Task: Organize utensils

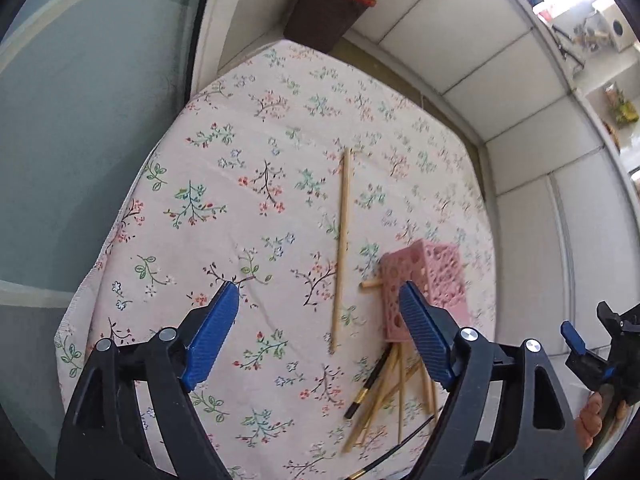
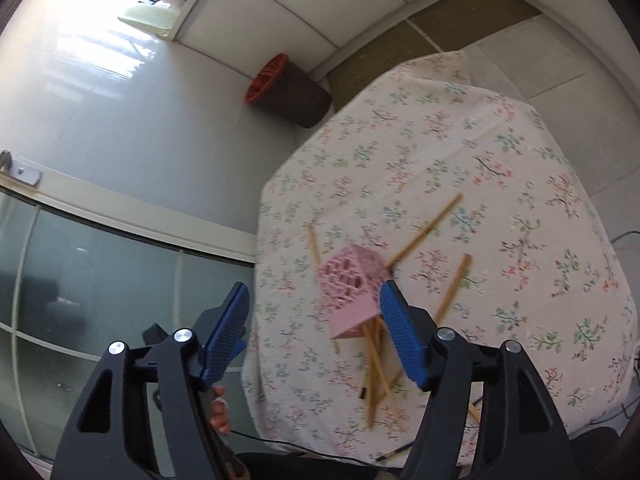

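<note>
A pink perforated utensil holder [image 1: 436, 280] lies tipped on its side on the floral tablecloth [image 1: 248, 184]. Several wooden chopsticks [image 1: 384, 396] and a black one [image 1: 366, 384] spill from its mouth. One long wooden chopstick [image 1: 343, 248] lies alone to its left. My left gripper [image 1: 316, 320] is open and empty, hovering above the cloth near the holder. In the right wrist view the holder [image 2: 352, 292] lies with chopsticks [image 2: 376, 372] fanned around it. My right gripper [image 2: 314, 320] is open and empty, just left of the holder.
A brown bin with an orange rim [image 1: 328, 16] stands on the floor beyond the table's far edge, also in the right wrist view [image 2: 290, 90]. Glass doors [image 2: 80, 280] lie to the left. A black cable [image 2: 280, 444] runs along the table's near edge.
</note>
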